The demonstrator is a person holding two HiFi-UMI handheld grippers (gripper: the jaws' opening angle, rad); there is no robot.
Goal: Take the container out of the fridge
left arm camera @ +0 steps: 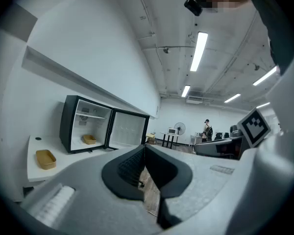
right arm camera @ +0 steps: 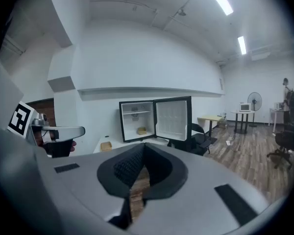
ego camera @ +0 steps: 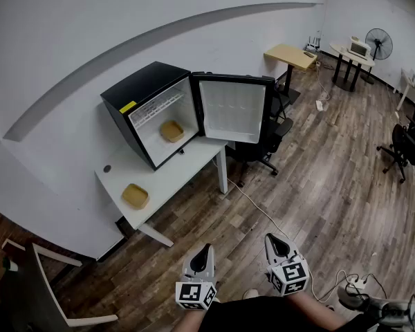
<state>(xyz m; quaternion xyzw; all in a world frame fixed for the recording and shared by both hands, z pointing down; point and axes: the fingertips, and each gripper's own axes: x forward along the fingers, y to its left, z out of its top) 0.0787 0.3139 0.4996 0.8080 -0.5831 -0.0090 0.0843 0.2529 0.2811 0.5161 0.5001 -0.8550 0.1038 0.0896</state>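
Container (ego camera: pixel 171 131) far from right hand-held gripper (ego camera: pixel 276 240).

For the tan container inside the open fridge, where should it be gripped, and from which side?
Probably its front rim, coming in level through the open front of the fridge. The container is a shallow open tray lying flat on the fridge floor, and the wire shelf above blocks a top-down reach.

No writing is legible anywhere. The fridge (ego camera: pixel 144 87) carries a yellow label (ego camera: pixel 128 107) — print too small to read.
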